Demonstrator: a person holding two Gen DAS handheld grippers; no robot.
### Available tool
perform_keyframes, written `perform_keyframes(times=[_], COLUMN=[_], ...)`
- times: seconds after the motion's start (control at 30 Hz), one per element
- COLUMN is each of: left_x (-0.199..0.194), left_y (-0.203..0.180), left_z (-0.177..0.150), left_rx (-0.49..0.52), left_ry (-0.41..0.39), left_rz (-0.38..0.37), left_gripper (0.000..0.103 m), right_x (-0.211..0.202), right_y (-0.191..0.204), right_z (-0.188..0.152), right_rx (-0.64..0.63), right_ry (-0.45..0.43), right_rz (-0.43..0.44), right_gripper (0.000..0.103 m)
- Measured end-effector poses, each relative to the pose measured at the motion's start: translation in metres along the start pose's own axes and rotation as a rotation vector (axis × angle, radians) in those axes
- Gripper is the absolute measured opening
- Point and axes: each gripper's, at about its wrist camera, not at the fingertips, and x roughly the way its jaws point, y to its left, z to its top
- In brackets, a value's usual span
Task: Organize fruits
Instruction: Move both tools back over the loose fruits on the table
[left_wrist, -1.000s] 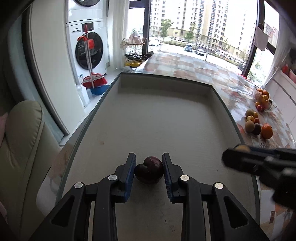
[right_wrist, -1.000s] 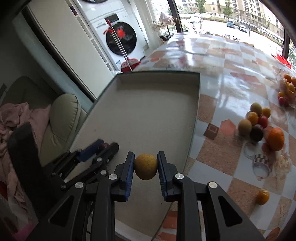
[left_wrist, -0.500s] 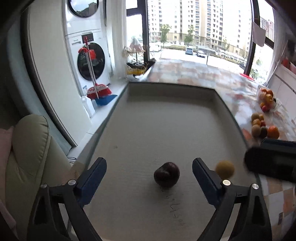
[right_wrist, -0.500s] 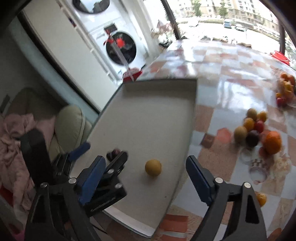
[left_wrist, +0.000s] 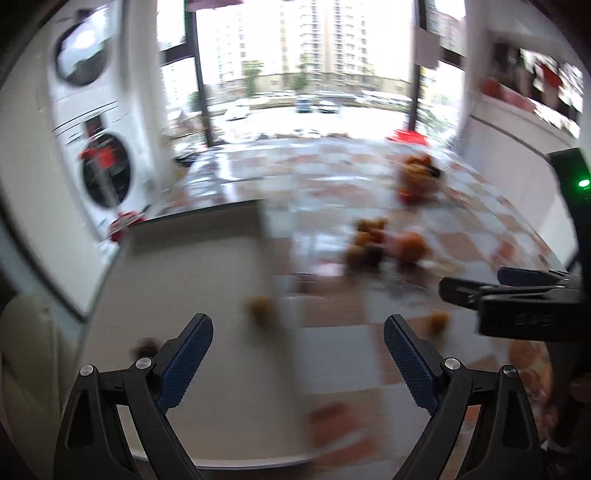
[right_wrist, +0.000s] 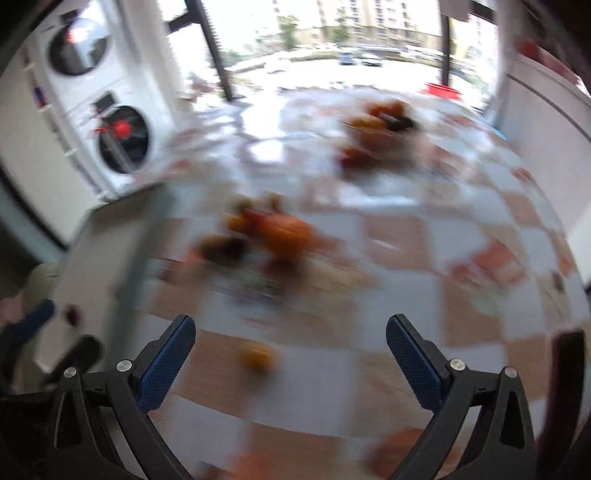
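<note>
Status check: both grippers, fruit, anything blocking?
Left gripper open, empty. Right gripper open, empty, jaws just widened. Small orange fruit loose on checkered table ahead. Path unobstructed; frames blurred.

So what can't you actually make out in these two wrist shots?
- Fruit pile, left wrist view: motion blur hides kinds and count.
- Dark fruit on the grey tray: partly behind a left gripper finger.
- Bowl of fruit, right wrist view: smeared.

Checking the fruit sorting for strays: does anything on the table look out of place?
One small orange fruit lies alone on the checkered tablecloth, apart from the fruit pile. The frames are too blurred to judge more.
</note>
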Motion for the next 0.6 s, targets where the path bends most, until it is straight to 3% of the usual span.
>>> perform_keyframes(times=[0.13,0.23,0.37,0.4,0.6], left_x=[0.020,0.031,0.046,0.045,0.042], left_y=[-0.041,-0.057,-0.064,-0.062,-0.064], left_z=[-0.005,-0.015,-0.029,-0.030,-0.036], left_rx=[0.048,0.050,0.034,0.022,0.022], left_ry=[0.061,0.086,0.143,0.125,0.092], left_rz=[-0.018,0.017,0.031,0.032,0.024], left_gripper=[0.095,0.095,0.095,0.102,0.103], right_x=[0.001,0.004,0.002,0.002,0.001], right_y=[-0.054,-0.081,-0.081,-0.081,-0.084], right_z=[-0.021,-0.033,-0.046,-0.047,-0.047], right_rx=[0.049,0.096,0.021,0.022,0.027], right_ry=[0.018,0.024,-0.031,-0.034,-0.041], right_rz=[-0.122,-0.149,-0.211,-0.208,-0.196], right_gripper=[0.103,0.103,0.103,0.103,0.103])
